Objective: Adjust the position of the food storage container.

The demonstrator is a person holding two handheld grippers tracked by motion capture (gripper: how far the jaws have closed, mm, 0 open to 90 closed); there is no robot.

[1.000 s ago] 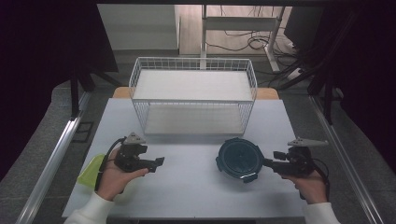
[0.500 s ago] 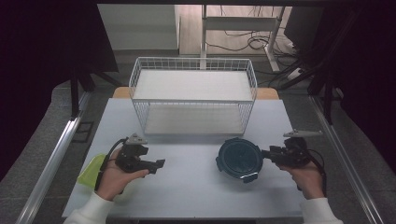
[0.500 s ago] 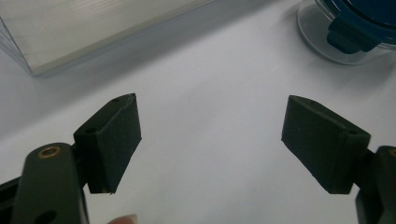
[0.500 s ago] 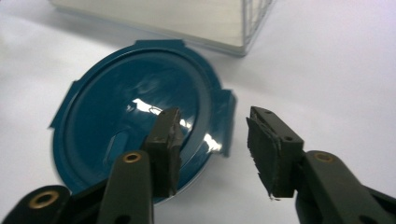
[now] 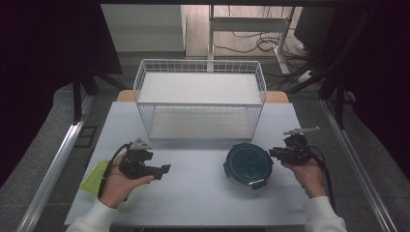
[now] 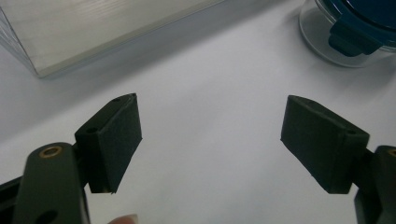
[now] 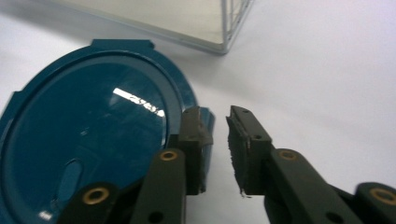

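Now | right tongs (image 7: pixel 215 140) level, narrowing beside container lid (image 5: pixel 248 163), seemingly gripping nothing | left tongs (image 6: pixel 210 140) wide, empty

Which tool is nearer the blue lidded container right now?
Right. The right tool sits at the blue lidded container's right edge, by its clip; the left tool is well off to its left, jaws open.

No text, label, brand, number or sign can be read on anything here.
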